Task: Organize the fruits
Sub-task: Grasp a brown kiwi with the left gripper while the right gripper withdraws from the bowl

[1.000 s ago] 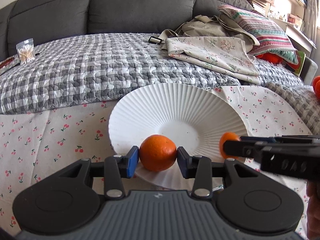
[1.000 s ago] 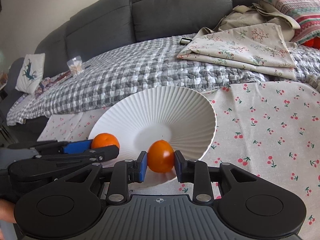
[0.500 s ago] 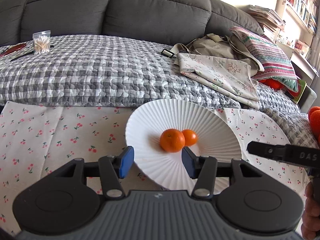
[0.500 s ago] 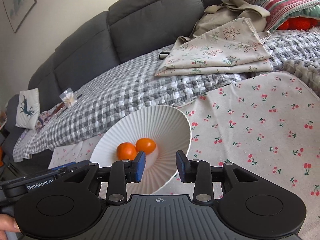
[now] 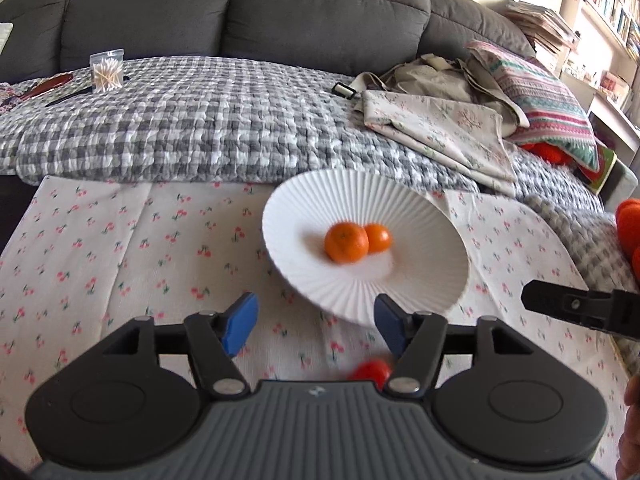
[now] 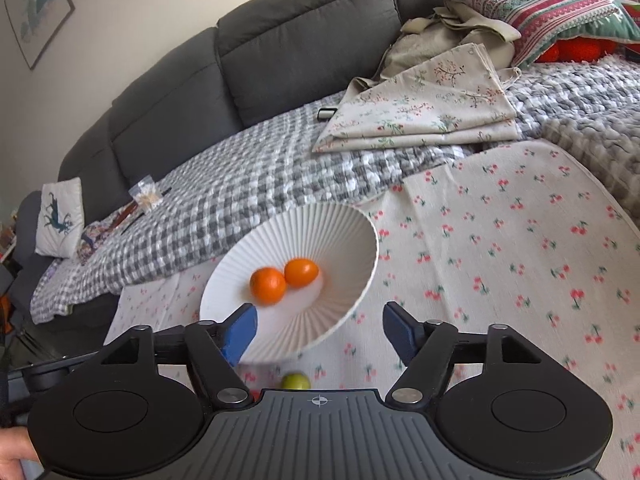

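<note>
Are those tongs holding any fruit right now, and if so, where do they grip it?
No. The left tongs and right tongs are open and empty; both oranges lie in the white bowl.

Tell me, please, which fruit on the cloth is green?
The small fruit just below the white plate; both oranges sit in the plate.

Two oranges [image 5: 346,241] [image 5: 377,237] touching, in bowl [image 5: 420,208]. Bowl on tablecloth [image 5: 120,260]. Behind bowl: blanket [image 5: 200,128], sofa [image 5: 240,12]. Folded cloth [image 5: 440,128] right on blanket, pillow [image 5: 548,104] behind it.
</note>
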